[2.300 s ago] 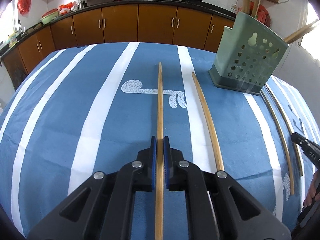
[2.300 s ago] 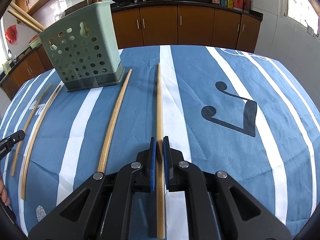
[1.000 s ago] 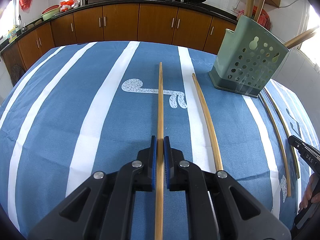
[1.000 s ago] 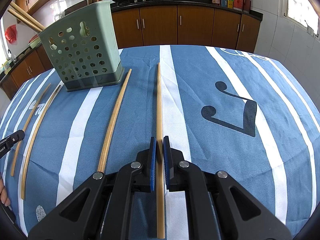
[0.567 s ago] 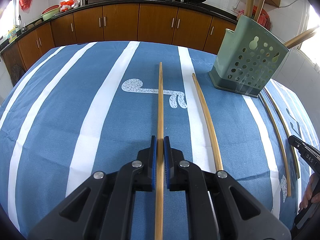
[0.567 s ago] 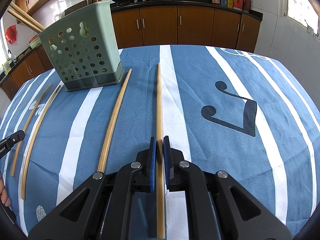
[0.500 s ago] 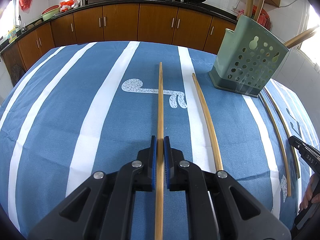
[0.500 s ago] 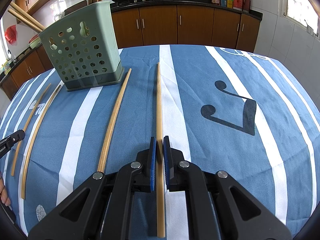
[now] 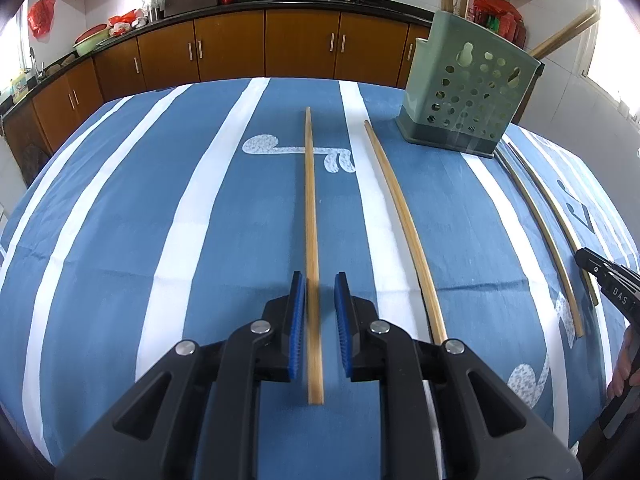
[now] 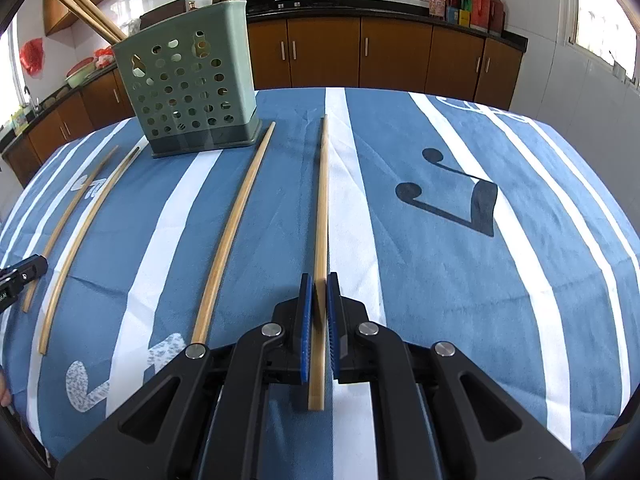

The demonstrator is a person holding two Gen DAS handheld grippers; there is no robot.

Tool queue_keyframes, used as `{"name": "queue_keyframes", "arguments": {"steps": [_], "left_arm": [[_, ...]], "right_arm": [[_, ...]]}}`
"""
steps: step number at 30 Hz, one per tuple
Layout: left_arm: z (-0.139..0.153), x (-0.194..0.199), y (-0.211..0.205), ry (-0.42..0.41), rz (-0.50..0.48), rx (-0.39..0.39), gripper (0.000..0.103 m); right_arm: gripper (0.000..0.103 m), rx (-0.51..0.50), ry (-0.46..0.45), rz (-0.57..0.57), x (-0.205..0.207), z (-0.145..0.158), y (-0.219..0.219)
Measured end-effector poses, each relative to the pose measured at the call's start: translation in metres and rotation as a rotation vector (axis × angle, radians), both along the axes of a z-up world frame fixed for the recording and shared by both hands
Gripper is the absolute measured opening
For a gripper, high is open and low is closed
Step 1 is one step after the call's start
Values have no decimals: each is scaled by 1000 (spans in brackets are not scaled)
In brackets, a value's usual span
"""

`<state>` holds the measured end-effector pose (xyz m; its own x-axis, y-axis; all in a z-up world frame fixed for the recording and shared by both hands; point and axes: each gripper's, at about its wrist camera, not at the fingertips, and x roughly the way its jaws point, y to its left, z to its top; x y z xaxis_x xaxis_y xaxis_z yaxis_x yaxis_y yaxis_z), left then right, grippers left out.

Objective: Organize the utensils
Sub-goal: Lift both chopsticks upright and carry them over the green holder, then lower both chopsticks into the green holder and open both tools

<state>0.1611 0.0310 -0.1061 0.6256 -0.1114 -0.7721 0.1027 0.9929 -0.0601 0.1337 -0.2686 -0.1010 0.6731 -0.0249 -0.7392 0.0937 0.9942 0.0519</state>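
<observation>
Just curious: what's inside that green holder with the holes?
Long wooden sticks, likely chopsticks, poke out of the green holder. Their lower ends and anything else inside are mostly hidden by its walls.

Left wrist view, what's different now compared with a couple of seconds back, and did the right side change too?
The left tongs have just been opening: their blue pads now stand clear of the chopstick that they clamped before, and it lies between them on the tablecloth. The right tongs stay shut on their chopstick. The green holder and the loose chopsticks beside it lie as before.
</observation>
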Motion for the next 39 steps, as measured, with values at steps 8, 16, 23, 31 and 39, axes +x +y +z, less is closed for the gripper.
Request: {"name": "queue_keyframes", "arguments": {"steps": [8, 16, 23, 31, 39], "left_arm": [[2, -6, 0, 1, 3, 24, 8], [47, -15, 15, -121, 19, -1, 8], [97, -21, 24, -257, 32, -24, 8], [136, -25, 28, -352, 43, -62, 8], [148, -23, 24, -378, 37, -69, 8]], "right_arm": [[7, 36, 11, -7, 2, 3, -6], [7, 44, -92, -24, -7, 38, -15], [7, 47, -210, -47, -14, 76, -23], [7, 63, -310, -63, -21, 107, -34], [7, 63, -332, -55, -23, 118, -33]]}}
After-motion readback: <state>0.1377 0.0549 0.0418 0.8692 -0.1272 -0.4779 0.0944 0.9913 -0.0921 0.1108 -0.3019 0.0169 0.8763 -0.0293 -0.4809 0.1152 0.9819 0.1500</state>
